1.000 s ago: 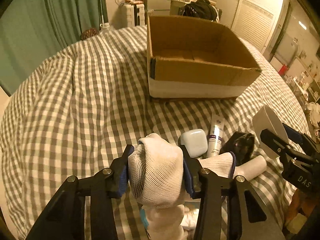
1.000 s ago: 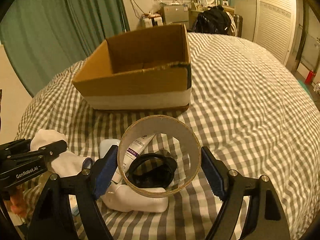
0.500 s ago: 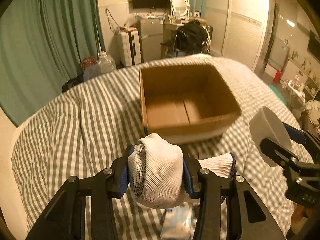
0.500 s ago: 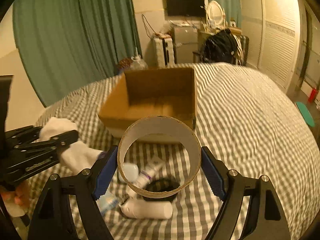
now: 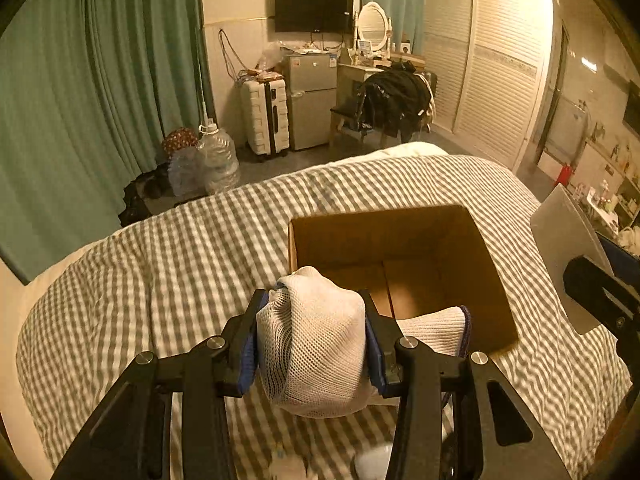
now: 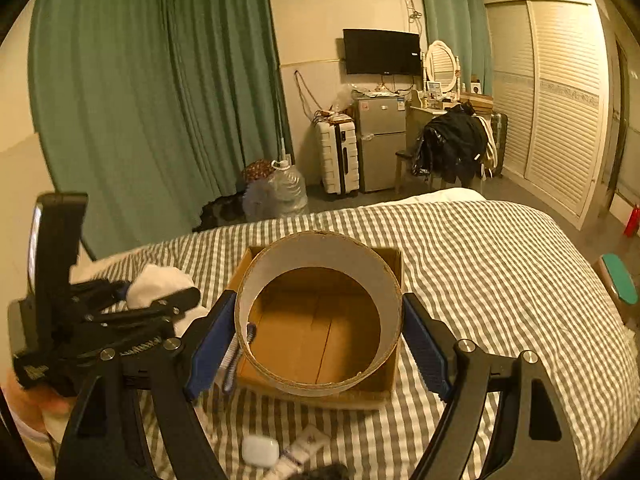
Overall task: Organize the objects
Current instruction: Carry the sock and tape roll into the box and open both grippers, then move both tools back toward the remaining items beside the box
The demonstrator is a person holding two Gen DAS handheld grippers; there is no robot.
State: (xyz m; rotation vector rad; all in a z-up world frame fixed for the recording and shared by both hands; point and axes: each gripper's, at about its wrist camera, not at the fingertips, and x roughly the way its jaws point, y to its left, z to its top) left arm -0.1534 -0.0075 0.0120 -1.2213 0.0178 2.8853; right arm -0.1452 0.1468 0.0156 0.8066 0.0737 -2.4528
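My left gripper (image 5: 312, 344) is shut on a white mesh sock (image 5: 316, 348) and holds it in the air, just in front of the near wall of the open cardboard box (image 5: 492, 280). My right gripper (image 6: 318, 332) is shut on a wide cardboard tape ring (image 6: 384, 276) and holds it above the same box (image 6: 394, 258), whose brown floor shows through the ring. The left gripper with the sock (image 6: 156, 284) shows at the left of the right wrist view. The ring (image 5: 564, 264) shows at the right edge of the left wrist view.
The box stands on a bed with a grey checked cover (image 5: 160, 280). A white earbud case (image 6: 260, 450) and a white tube (image 6: 304, 450) lie on the cover below my right gripper. Beyond the bed stand water jugs (image 5: 218, 160), a suitcase (image 5: 266, 116) and a chair with a black jacket (image 5: 396, 100).
Both grippers have risen and moved forward toward the box with their loads. The small items on the cover have dropped to the bottom of both views. The box interior now shows from above.
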